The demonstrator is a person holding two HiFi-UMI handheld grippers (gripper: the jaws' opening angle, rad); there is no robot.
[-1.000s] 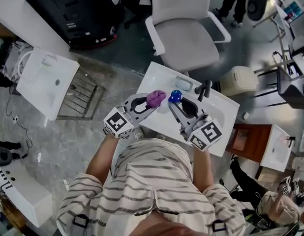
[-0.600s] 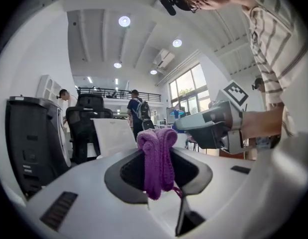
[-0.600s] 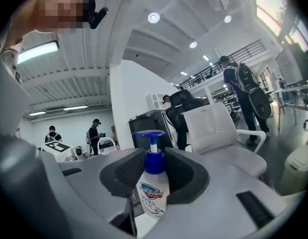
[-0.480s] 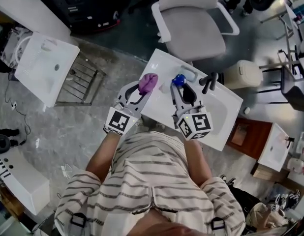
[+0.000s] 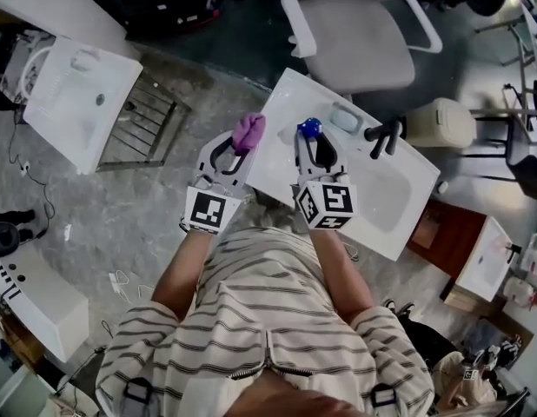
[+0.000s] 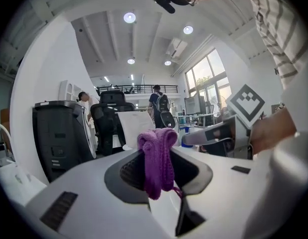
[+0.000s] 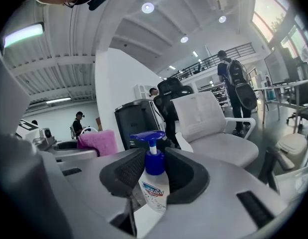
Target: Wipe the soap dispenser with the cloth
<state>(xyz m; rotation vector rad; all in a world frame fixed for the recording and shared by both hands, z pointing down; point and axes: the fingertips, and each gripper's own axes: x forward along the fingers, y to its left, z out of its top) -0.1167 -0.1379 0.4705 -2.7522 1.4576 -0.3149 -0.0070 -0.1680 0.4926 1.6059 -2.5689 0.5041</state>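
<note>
My right gripper [image 7: 153, 176] is shut on the soap dispenser [image 7: 154, 183], a clear bottle with a blue pump head [image 5: 309, 128], held upright over the white washbasin [image 5: 399, 207]. My left gripper [image 6: 156, 168] is shut on the purple cloth [image 6: 158, 156], which bunches up and hangs between its jaws. In the head view the purple cloth [image 5: 248, 132] sits at the basin's left edge, a short gap left of the dispenser. Cloth and dispenser are apart. From the right gripper view the cloth [image 7: 97, 142] shows at the left.
A black faucet [image 5: 383, 135] and a soap dish [image 5: 344, 115] stand at the basin's back. A white office chair [image 5: 360, 33] is behind it, a white bin [image 5: 442, 124] to the right. Another washbasin [image 5: 77, 102] and a metal rack [image 5: 145, 129] lie at the left.
Both grippers have drawn apart: the cloth moved left to the basin's edge, away from the dispenser. The right gripper came lower with the dispenser. The head camera's view has shifted.
</note>
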